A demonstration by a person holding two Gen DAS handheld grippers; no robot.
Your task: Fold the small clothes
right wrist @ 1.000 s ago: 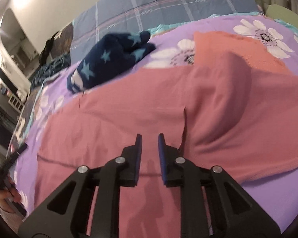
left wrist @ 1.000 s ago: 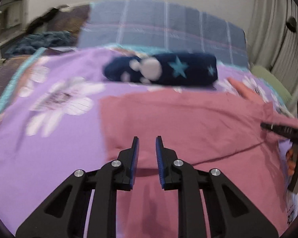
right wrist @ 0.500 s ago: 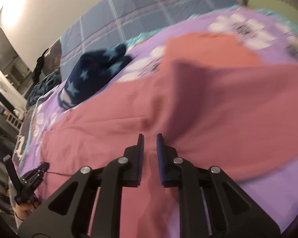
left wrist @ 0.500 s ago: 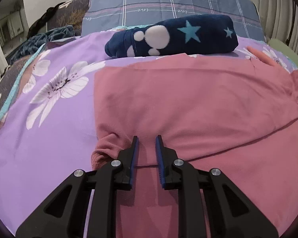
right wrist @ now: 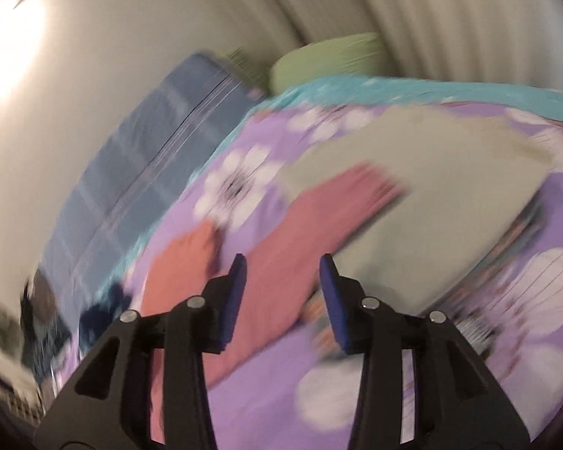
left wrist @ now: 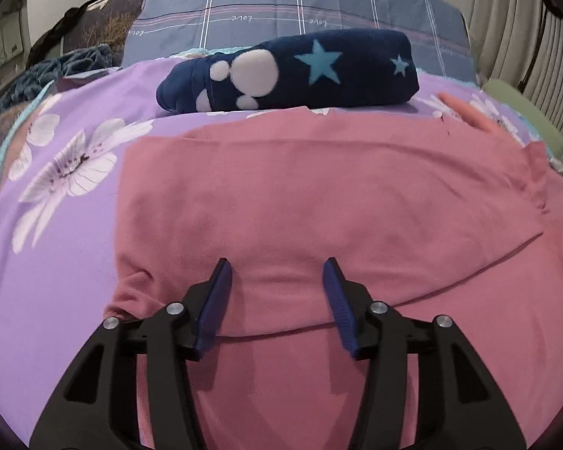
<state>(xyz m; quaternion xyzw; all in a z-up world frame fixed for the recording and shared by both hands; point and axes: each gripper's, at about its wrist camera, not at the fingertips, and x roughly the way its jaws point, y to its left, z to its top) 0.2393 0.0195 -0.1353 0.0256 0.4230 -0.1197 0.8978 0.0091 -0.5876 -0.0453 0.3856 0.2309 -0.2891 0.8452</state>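
Script reading "love" runs along the plaid pillow behind the pink garment; both tools gape apart.

A dusty pink garment is spread on a purple bedspread printed with white flowers. A navy roll is marked with turquoise stars and white paw spots. A grey-blue checked pillow is seen behind.
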